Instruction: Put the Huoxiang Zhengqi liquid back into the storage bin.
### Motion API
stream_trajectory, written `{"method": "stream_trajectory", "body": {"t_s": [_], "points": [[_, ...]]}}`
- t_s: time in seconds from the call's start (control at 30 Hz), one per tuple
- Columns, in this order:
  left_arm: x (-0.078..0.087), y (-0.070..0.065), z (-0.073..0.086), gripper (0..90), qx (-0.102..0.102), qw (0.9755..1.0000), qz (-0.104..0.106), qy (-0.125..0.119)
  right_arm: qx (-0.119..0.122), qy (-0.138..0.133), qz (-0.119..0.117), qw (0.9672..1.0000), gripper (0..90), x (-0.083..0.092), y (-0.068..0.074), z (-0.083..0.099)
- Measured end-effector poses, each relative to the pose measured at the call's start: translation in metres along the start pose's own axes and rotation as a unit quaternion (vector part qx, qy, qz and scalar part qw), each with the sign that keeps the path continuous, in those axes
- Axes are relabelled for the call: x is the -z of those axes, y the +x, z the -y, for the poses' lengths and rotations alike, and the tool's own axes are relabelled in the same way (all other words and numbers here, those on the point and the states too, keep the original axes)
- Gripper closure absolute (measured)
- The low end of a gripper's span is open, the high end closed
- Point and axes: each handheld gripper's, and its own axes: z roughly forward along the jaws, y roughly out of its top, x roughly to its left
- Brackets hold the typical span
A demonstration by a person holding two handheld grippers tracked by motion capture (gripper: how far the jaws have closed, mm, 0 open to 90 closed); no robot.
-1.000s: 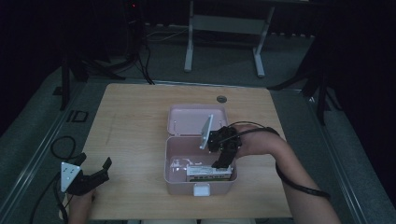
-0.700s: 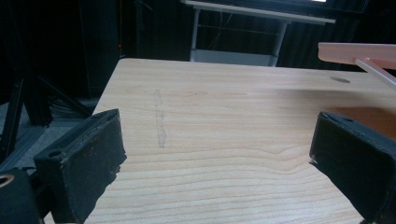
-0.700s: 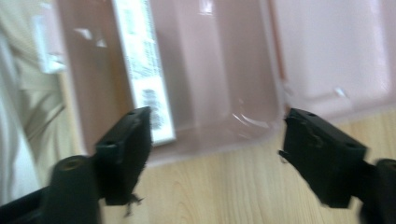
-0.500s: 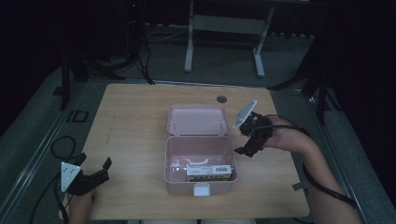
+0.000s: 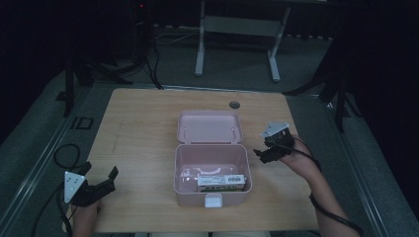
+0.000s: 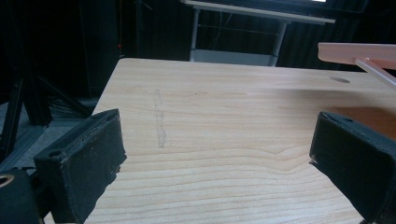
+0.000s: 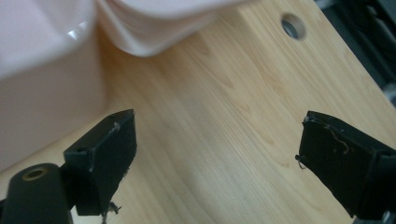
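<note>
An open pink box [image 5: 211,168] stands mid-table with its lid [image 5: 209,127] folded back flat. A white printed carton [image 5: 220,180] lies inside, near the front wall. My right gripper [image 5: 261,153] hovers low just right of the box, pointing toward it. Its jaws have just been opening and now stand open, with nothing between them. In the right gripper view [image 7: 215,135] they frame bare wood beside the box wall [image 7: 46,74]. My left gripper [image 5: 100,172] rests open near the front left corner, and in its own view [image 6: 215,135] it is empty.
The wooden table [image 5: 143,128] has a round cable hole [image 5: 234,104] behind the lid. A cable coil [image 5: 62,153] lies off the left edge. Desk legs [image 5: 200,44] and dark stands rise beyond the far edge.
My right gripper has left the space over the box and swung right and down to the table beside it, jaws spread wider. The left gripper has not moved.
</note>
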Motion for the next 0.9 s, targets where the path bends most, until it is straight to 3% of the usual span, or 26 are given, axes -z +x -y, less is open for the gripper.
{"method": "stream_trajectory", "body": {"t_s": [0.07,0.13,0.27,0.47,0.57,0.73,0.9], "points": [[0.000,0.000,0.000,3.1,0.000,1.0000,0.000,0.000,-0.008,-0.001,0.007,0.9999,11.0,-0.005,0.002,0.006],[0.000,0.000,0.000,3.1,0.000,1.0000,0.000,0.000,-0.040,-0.017,0.042,0.9982,11.0,-0.019,0.010,0.025],[0.000,0.000,0.000,3.1,0.001,1.0000,0.000,0.000,-0.064,-0.030,0.058,0.9958,11.0,-0.030,0.018,0.040],[0.000,0.000,0.000,3.1,0.003,1.0000,0.000,0.000,-0.124,-0.077,0.064,0.9872,11.0,-0.040,0.028,0.066],[0.000,0.000,0.000,3.1,0.002,1.0000,0.000,-0.001,-0.130,-0.084,0.080,0.9846,11.0,-0.042,0.031,0.076],[0.000,0.000,0.000,3.1,0.003,1.0000,0.000,-0.001,-0.153,-0.097,0.113,0.9769,11.0,-0.038,0.027,0.091],[0.000,0.000,0.000,3.1,0.003,1.0000,0.000,0.000,-0.176,-0.099,0.121,0.9719,11.0,-0.035,0.022,0.107]]}}
